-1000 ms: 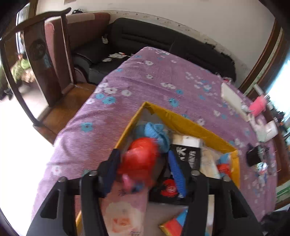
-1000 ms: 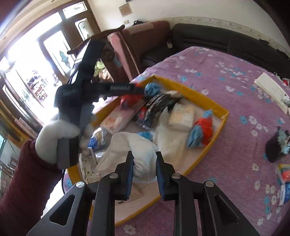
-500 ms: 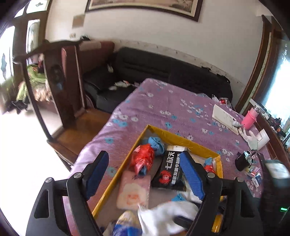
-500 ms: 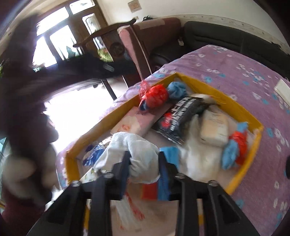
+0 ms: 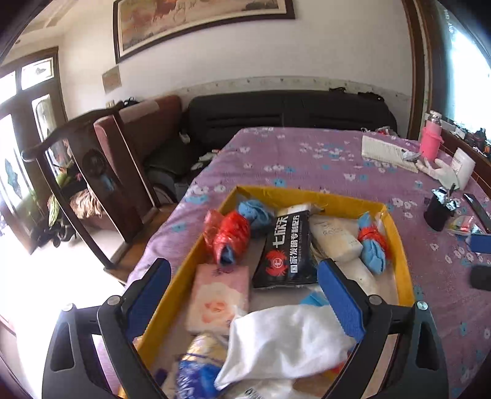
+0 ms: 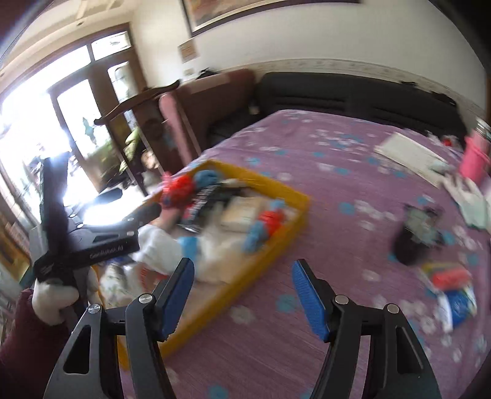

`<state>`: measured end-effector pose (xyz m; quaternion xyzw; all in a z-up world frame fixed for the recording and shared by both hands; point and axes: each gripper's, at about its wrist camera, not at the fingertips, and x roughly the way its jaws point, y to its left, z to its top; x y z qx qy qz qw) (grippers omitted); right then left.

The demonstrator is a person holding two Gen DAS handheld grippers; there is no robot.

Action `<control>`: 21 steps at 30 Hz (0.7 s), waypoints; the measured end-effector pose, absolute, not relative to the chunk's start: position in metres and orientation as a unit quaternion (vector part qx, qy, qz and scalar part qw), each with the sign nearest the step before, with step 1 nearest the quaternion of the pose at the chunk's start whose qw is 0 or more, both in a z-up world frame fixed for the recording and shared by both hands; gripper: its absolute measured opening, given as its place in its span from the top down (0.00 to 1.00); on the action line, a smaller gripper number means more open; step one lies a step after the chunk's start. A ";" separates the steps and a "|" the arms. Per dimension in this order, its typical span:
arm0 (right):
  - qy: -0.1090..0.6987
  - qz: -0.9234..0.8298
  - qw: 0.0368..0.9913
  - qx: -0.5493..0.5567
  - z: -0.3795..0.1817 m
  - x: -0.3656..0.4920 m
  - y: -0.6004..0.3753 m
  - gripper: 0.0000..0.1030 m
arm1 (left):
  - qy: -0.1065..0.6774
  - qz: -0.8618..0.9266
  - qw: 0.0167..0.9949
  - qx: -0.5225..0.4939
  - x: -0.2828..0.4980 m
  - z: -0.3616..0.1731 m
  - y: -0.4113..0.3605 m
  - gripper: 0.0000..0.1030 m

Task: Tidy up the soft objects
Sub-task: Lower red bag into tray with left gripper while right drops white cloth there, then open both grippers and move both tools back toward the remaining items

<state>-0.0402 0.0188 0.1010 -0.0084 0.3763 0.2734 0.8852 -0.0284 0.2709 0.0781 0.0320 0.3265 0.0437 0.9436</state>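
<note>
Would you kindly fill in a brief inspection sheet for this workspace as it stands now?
Surface: purple floral tablecloth.
Job's things: yellow tray holds a red-and-blue bundle, a black packet, a pink tissue pack and a white cloth.
Clutter: pink bottle, white booklet, black cup outside the tray.
Grippers: left gripper open above the tray; right gripper open over the tray's edge; both have just been opening, nothing between the pads.
Cables: nothing seen.
Surroundings: black sofa, wooden chair, framed picture.
</note>
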 end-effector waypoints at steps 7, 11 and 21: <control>0.380 0.244 0.891 0.039 0.098 -0.047 -0.034 0.31 | 0.387 0.087 0.918 0.030 -0.026 0.062 0.266 0.07; 0.373 0.242 0.894 0.055 0.103 -0.050 -0.049 0.31 | 0.381 0.093 0.920 0.007 -0.038 0.064 0.267 0.07; 0.353 0.215 0.908 0.068 0.108 -0.065 -0.082 0.26 | 0.313 0.079 0.945 -0.045 -0.076 0.118 0.252 0.07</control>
